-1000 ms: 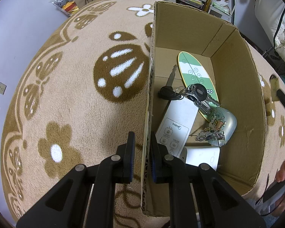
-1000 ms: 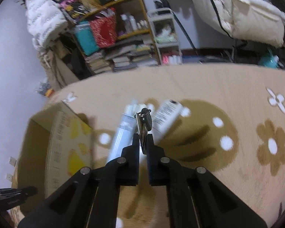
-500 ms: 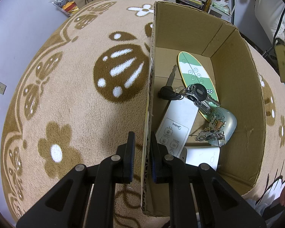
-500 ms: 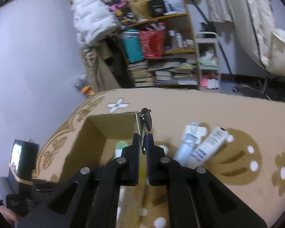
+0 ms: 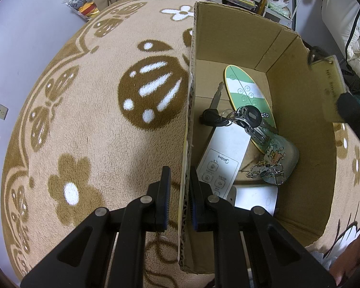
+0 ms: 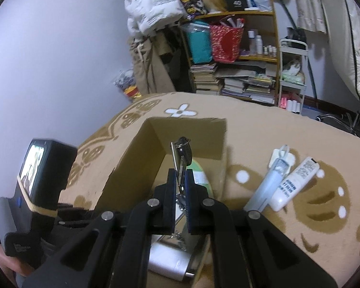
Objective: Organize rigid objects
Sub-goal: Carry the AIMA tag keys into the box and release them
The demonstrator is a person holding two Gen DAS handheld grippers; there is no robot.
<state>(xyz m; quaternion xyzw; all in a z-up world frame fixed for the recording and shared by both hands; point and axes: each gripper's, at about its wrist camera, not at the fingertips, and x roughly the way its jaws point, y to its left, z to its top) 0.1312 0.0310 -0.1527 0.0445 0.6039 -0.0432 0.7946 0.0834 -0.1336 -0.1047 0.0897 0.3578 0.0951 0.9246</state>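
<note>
An open cardboard box stands on the brown patterned blanket. Inside lie a green and white oval remote, a bunch of keys, a white Midea remote, a clear cartoon-printed case and a silver device. My left gripper is shut on the box's left wall. My right gripper is shut on a key and holds it above the box.
A white tube and a white remote lie on the blanket to the right of the box. A bookshelf with stacked books stands behind. The left gripper's body with its screen sits at the left.
My right gripper has carried the key left from the tube and remote to above the box. My left gripper has stayed on the box wall.
</note>
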